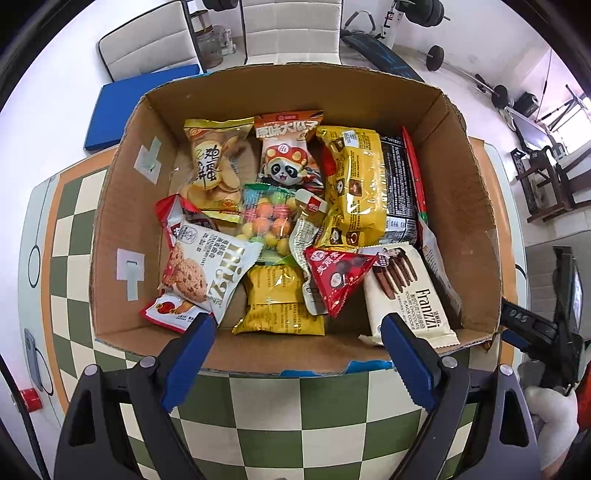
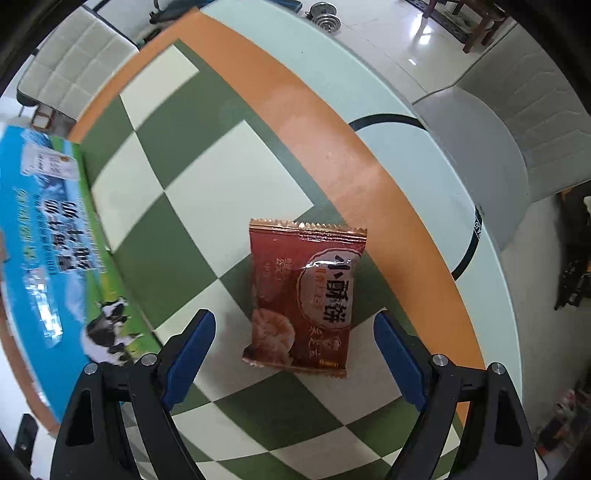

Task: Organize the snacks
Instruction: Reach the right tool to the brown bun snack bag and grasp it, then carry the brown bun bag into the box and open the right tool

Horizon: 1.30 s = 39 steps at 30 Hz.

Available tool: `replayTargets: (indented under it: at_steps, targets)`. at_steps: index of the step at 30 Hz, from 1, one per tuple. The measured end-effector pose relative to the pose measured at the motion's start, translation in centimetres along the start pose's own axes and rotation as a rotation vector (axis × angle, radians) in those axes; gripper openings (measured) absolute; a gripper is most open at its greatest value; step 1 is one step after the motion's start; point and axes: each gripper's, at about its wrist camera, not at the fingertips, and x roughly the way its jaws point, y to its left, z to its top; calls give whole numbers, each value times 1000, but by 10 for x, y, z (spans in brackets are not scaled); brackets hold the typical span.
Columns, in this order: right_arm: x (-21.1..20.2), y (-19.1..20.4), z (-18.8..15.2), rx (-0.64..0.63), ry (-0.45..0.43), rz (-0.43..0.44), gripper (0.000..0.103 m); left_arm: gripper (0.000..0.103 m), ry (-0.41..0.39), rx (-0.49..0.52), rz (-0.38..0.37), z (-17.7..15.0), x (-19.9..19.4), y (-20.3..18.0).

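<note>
A green-and-cream checked tablecloth (image 2: 207, 177) is seen beneath both wide-open, empty grippers, the left gripper (image 1: 299, 332) poised over the cardboard box (image 1: 122, 206), the right gripper (image 2: 293, 332) over a red packet (image 2: 306, 291), with white chairs (image 1: 291, 29) beyond.

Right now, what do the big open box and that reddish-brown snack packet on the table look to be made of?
The box looks like plain brown corrugated cardboard: matte walls, ragged cut edges. The snack packet appears to be glossy plastic or foil film: glare streaks, a zigzag crimped gold seal along its top.
</note>
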Motion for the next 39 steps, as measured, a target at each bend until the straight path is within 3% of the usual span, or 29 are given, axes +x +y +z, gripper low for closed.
replayTargets:
  at_steps: [2,6,14,19,27,33,39]
  targets:
    - [4,3,1,-18,5,-29,85,92,2,-2,-2,1,1,0]
    - [14,8,0,-40,16,-71,62,92,0,-11,-5,2,2,1]
    - [10,17,-13,-107,-39,-76,59,92,-45,-30,-24,-5,-9,10]
    - [-14,18,-31,-121,-68,-10,59,96,-111,-23,-11,-7,-29,19]
    - [-105,28,-65,-192,-188,177,59,98,-215,-51,-79,4,-73,43]
    - [-159,84,-77,-334,-230,281,59,98,-246,-57,-36,22,-92,59]
    - [-164,144,-88,-440,-208,317,59,98,-205,-96,-28,32,-81,79]
